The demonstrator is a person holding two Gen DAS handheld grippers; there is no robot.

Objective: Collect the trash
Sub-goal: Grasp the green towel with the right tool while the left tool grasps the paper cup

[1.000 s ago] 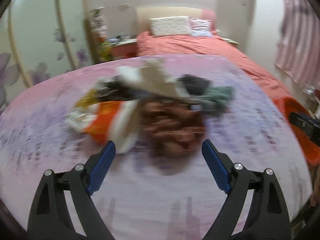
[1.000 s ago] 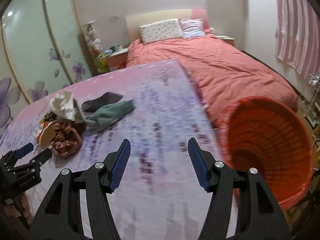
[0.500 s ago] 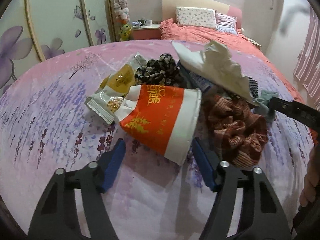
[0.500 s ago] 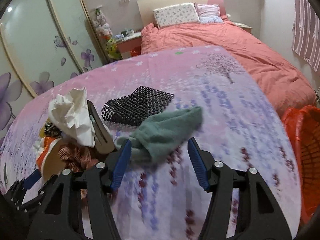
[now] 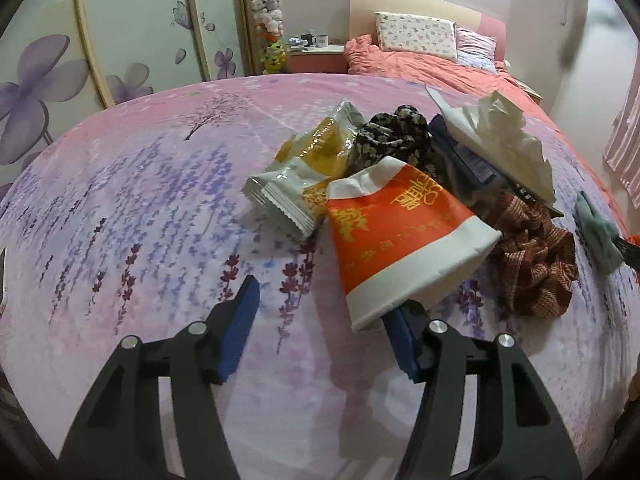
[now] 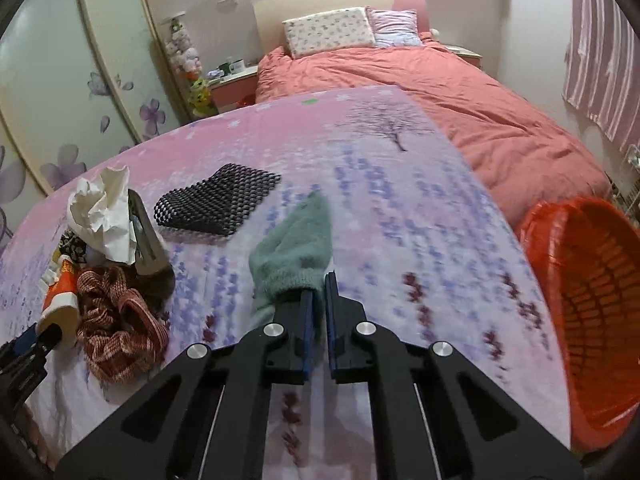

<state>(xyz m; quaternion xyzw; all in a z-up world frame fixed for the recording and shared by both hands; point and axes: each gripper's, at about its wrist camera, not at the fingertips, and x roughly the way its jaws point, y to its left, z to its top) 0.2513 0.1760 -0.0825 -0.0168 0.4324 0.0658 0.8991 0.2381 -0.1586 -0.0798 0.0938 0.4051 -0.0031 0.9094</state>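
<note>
The orange basket (image 6: 592, 312) stood right of the right gripper (image 6: 318, 300), which pinched the green cloth (image 6: 296, 252); a thin hold could slip. The left gripper (image 5: 324, 320) gaped around the paper cup (image 5: 400, 236), possibly crushing it.

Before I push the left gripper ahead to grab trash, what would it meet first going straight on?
Probably the orange paper cup. It lies on its side just ahead of the open left gripper, its rim already over the right finger. The snack wrapper lies behind it, though depth is unclear.
</note>
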